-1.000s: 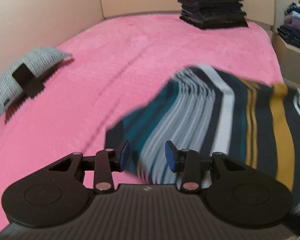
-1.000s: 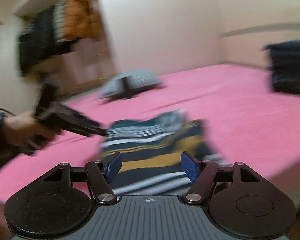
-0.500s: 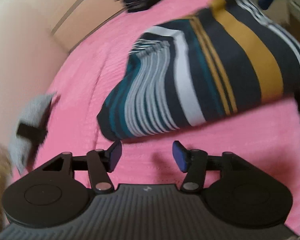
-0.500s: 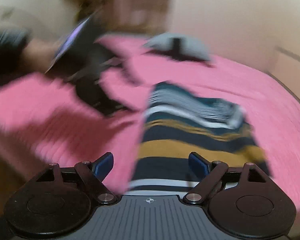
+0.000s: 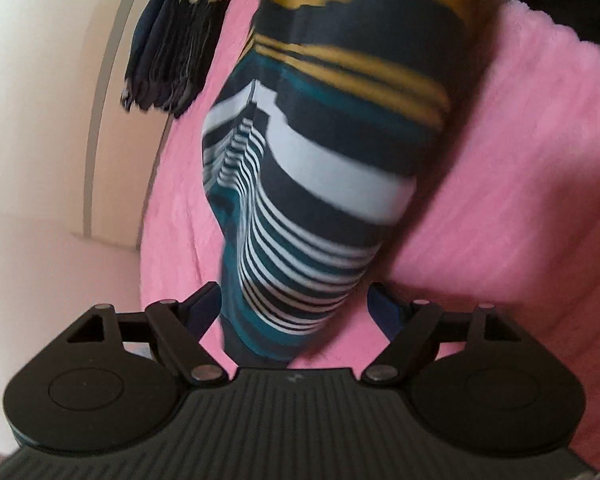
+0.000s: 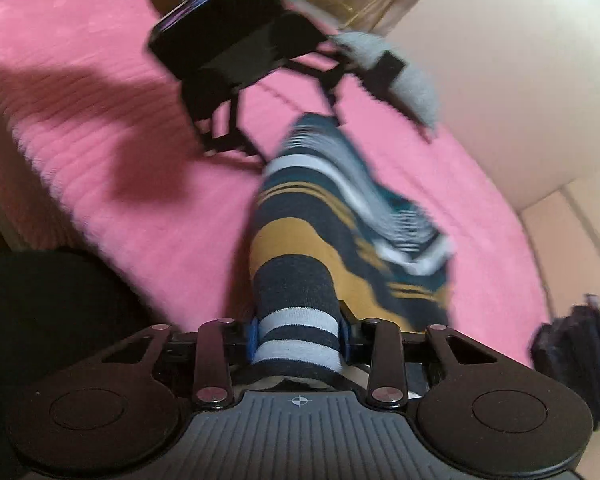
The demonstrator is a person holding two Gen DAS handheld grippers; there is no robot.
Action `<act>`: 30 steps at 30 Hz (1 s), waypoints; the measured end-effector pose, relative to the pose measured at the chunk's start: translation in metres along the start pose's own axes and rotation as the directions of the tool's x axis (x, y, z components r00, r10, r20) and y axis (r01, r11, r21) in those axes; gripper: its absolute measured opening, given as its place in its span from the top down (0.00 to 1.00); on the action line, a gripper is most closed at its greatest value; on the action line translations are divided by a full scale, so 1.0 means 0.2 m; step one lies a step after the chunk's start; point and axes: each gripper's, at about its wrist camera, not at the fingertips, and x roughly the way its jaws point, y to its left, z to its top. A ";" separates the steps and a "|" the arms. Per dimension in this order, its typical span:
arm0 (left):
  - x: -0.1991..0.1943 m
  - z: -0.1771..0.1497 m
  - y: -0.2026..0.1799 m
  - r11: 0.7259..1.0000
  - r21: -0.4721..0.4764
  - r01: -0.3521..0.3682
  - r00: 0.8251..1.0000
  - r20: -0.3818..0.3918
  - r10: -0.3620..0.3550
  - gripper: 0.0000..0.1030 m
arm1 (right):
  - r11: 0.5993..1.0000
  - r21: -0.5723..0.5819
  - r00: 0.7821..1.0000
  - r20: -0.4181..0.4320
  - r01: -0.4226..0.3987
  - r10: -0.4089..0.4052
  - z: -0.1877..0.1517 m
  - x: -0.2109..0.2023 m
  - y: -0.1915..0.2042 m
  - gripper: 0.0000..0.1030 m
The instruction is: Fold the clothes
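Observation:
A folded striped garment point(image 5: 312, 184), with navy, teal, white and mustard bands, lies on the pink bed cover point(image 5: 520, 184). My left gripper point(image 5: 296, 310) is open, its jaws wide on either side of the garment's teal end. In the right wrist view the same garment point(image 6: 320, 232) runs from my right gripper point(image 6: 298, 334) to the left gripper point(image 6: 236, 64) at the far end. My right gripper is shut on the garment's navy and white edge.
A stack of dark folded clothes point(image 5: 168, 52) sits on the bed by the beige headboard and shows at the right edge of the right wrist view point(image 6: 572, 356). A grey knitted item with a black band point(image 6: 396, 72) lies near the wall.
My right gripper has closed on the garment's near edge. My left gripper has swung round to the garment's teal end, which now lies between its open jaws.

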 end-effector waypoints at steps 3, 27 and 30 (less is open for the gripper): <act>0.03 0.08 -0.02 0.999 0.038 -0.014 1.000 0.026 0.013 0.29 | 0.999 0.013 0.999 -0.031 0.030 -0.029 -0.13 -0.06 -0.08 0.66; -0.02 0.20 0.48 0.805 -0.564 0.183 0.972 -0.017 -0.233 0.78 | 0.982 -0.140 0.989 0.098 0.128 -0.114 -0.22 -0.03 -0.42 0.66; 0.00 0.13 0.70 0.767 -0.633 0.106 0.982 -0.057 -0.182 0.79 | 0.975 -0.150 0.975 0.174 0.162 -0.135 -0.04 0.06 -0.69 0.66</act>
